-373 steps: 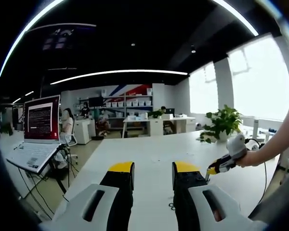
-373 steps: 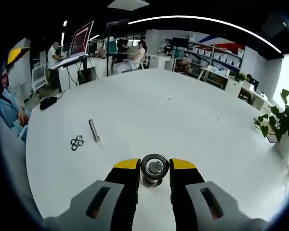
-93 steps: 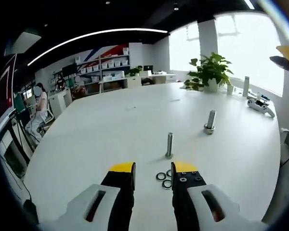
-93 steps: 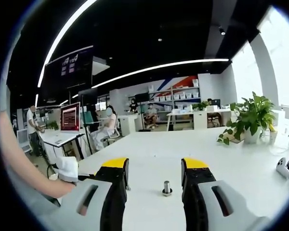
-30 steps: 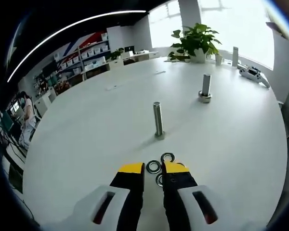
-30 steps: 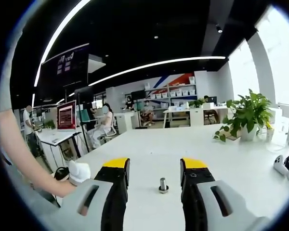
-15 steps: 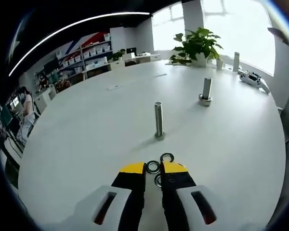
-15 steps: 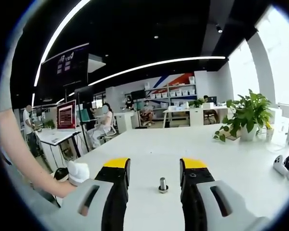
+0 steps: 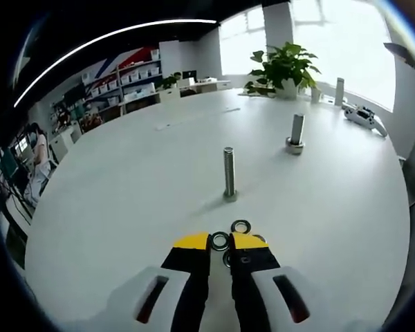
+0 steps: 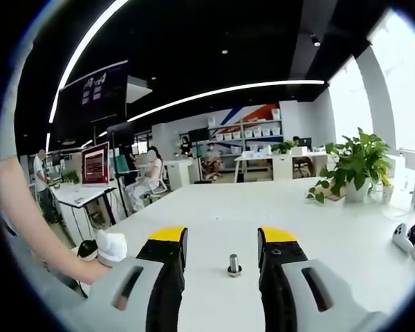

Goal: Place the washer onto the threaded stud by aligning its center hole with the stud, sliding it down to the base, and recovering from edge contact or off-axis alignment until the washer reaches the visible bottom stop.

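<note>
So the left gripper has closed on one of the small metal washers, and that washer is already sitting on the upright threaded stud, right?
Not quite. In the left gripper view the left gripper is shut on a small metal washer, but that washer is still between the jaw tips, short of the upright threaded stud. The stud is bare.

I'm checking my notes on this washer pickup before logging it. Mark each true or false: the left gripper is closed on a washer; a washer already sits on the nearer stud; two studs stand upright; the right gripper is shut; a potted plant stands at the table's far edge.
1. True: the left gripper is closed on a washer.
2. False: the nearer stud is bare.
3. True: a second stud also stands upright.
4. False: the right gripper is open.
5. True: the potted plant stands there.
</note>
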Available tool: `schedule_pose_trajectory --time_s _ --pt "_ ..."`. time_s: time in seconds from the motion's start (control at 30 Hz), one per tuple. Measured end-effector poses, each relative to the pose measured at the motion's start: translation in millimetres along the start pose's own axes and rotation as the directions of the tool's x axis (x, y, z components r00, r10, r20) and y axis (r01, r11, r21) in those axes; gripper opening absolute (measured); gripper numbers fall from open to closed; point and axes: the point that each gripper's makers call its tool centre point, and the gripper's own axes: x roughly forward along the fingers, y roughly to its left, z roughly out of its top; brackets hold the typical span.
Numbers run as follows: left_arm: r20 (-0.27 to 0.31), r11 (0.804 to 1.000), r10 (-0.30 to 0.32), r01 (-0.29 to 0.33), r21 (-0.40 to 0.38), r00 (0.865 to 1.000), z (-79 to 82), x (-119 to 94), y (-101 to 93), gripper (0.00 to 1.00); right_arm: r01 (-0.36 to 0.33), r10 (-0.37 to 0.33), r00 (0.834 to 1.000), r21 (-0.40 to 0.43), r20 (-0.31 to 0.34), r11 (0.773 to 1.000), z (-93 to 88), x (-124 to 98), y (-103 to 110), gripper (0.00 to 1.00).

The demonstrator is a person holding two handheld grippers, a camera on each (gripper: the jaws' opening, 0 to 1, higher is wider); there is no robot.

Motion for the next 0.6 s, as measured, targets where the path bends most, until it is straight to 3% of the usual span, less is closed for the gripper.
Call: schedule_pose_trajectory --time_s 0.43,0.6 --pt "-0.001 1.000 0.009 -0.009 0.012 1.000 7.3 -16 -7.4 0.08 0.001 -0.001 1.000 0.001 -0.005 1.000 -1.3 0 -1 0.43" --pt "-0.001 1.000 0.010 -0.010 0.011 1.000 6.7 -13 -3.1 0.08 0.002 -0.002 1.000 0.003 -0.006 1.000 -1.4 0 -2 0.43"
